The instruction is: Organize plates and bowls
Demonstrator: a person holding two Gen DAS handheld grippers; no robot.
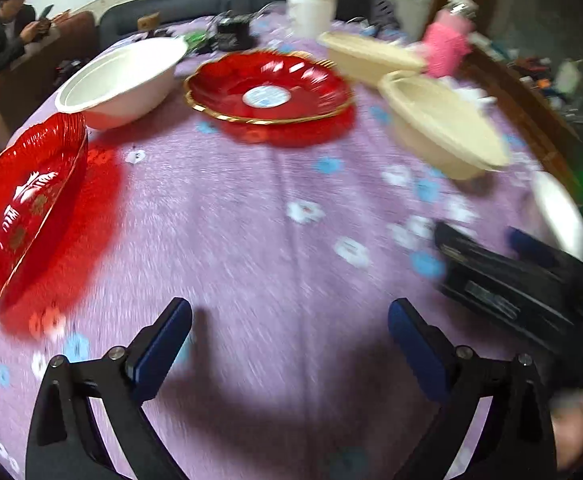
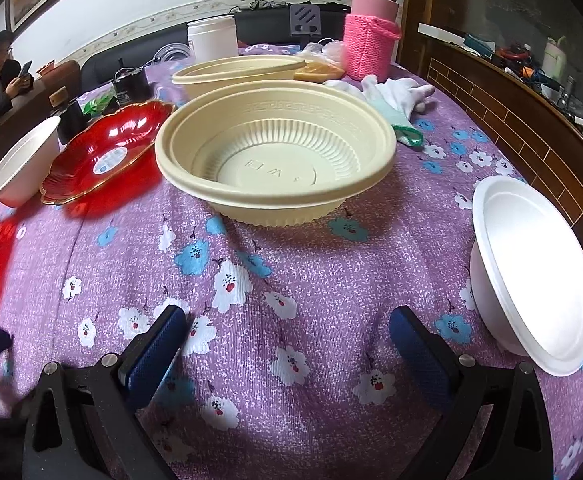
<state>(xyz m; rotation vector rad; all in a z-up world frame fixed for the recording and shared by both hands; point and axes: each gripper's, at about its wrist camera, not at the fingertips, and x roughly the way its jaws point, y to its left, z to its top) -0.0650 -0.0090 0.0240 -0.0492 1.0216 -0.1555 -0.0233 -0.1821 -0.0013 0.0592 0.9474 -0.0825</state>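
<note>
so both grippers hang wide open and empty over the purple cloth [image 2: 311,280]: the right gripper [image 2: 289,340] has the cream bowl [image 2: 275,160] dead ahead of its fingers and a white bowl [image 2: 531,276] just off its right finger, while the left gripper [image 1: 289,336] faces a red plate [image 1: 269,88]. my worry is those light bowls tipping or skating if a rim gets nudged. raised marks in the cream bowl's base aren't readable.

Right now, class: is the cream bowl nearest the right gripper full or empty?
Empty. The right wrist view looks straight into the cream bowl, and its ribbed wall and flat embossed base are bare.
</note>
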